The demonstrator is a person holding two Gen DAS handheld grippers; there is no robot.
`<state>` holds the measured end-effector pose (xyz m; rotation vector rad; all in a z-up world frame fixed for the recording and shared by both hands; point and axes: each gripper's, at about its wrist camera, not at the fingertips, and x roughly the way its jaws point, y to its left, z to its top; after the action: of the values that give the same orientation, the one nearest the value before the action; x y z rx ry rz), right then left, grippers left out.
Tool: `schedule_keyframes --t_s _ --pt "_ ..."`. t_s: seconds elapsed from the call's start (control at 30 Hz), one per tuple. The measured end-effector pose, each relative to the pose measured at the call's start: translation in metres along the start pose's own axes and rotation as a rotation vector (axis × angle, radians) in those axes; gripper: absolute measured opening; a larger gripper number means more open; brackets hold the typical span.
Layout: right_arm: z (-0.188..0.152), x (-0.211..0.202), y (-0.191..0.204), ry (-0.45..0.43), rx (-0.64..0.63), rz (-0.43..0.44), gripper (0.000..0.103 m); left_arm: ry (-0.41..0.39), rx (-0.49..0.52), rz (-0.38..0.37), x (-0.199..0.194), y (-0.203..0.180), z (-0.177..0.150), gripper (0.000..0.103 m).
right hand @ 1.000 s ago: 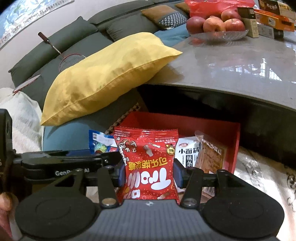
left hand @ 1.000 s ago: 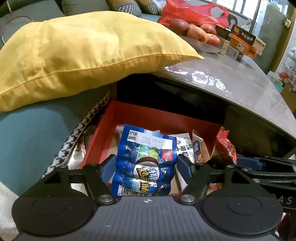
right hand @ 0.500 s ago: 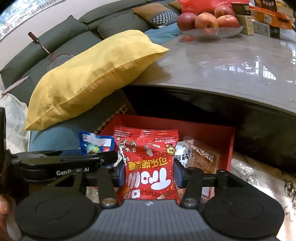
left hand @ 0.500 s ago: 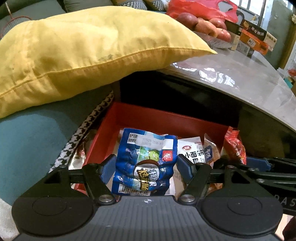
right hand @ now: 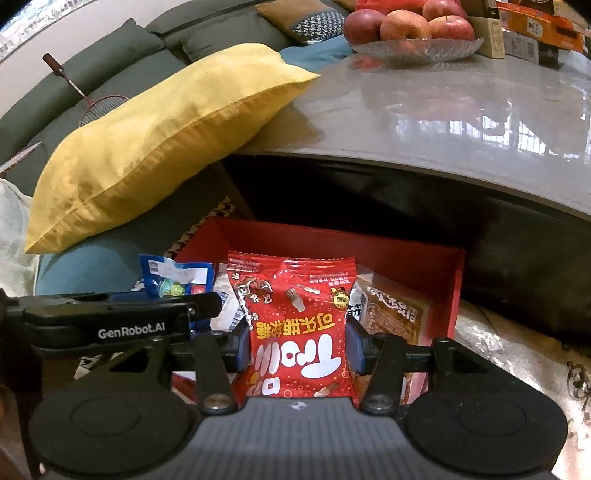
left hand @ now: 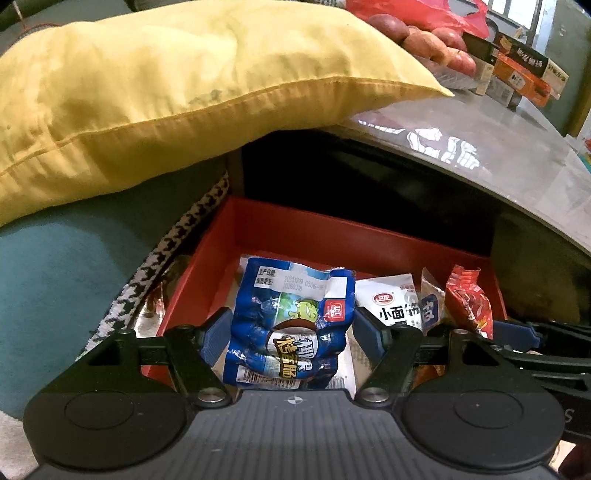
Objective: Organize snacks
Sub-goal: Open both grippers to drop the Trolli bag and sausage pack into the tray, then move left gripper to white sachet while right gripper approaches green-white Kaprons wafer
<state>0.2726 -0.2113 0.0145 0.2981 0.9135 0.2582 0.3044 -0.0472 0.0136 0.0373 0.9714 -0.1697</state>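
Lying at the far left, a big yellow pillow (left hand: 177,88) is resting on a teal cushion (left hand: 62,280), its corner reaching over the edge of a glossy grey table (left hand: 491,136). Just right of the cushion's houndstooth trim, an open red box (left hand: 332,232) is sitting on the floor in front of the table's dark base, with several snack packets already lying inside it.

Above the left half of that box, the left gripper (left hand: 291,332) is pinching a blue sausage packet (left hand: 291,321) by its sides, both blue pads pressing into the crumpled wrapper. The packet is hanging over the box rather than resting on the floor of it, as far as the left wrist view shows. Beside it in the box, a white noodle packet (left hand: 395,306) is lying flat, and a brown snack pack (right hand: 391,317) is leaning toward the right wall.

Further right, the right gripper (right hand: 297,349) is clamping a red candy bag (right hand: 299,325) tightly between its pads, the bag standing upright with its print upside down and its top edge level with the box's back wall. The two grippers are working side by side, nearly touching.

On the table beyond, a glass dish (right hand: 417,48) is holding red apples (right hand: 406,22), with orange and black cartons (left hand: 524,77) stacked to the right.
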Motion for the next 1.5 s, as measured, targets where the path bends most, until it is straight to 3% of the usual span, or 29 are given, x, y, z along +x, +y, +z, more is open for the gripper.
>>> schedule_keyframes --t_s 0.23,0.43,0.6,1.5 --pt "0.002 0.007 -0.004 0.007 0.007 -0.018 0.046 0.009 -0.006 0.016 0.006 -0.001 0.000 0.079" --pt "0.001 0.014 -0.007 0.021 0.008 -0.028 0.047 -0.005 -0.003 0.024 0.004 -0.002 0.001 0.086" --pt "0.003 0.012 -0.005 0.004 0.004 -0.039 0.052 -0.014 0.009 0.037 -0.001 -0.003 0.001 0.088" --pt "-0.018 -0.046 0.026 -0.070 -0.068 -0.068 0.053 -0.097 0.086 0.099 -0.058 -0.010 -0.028 0.090"
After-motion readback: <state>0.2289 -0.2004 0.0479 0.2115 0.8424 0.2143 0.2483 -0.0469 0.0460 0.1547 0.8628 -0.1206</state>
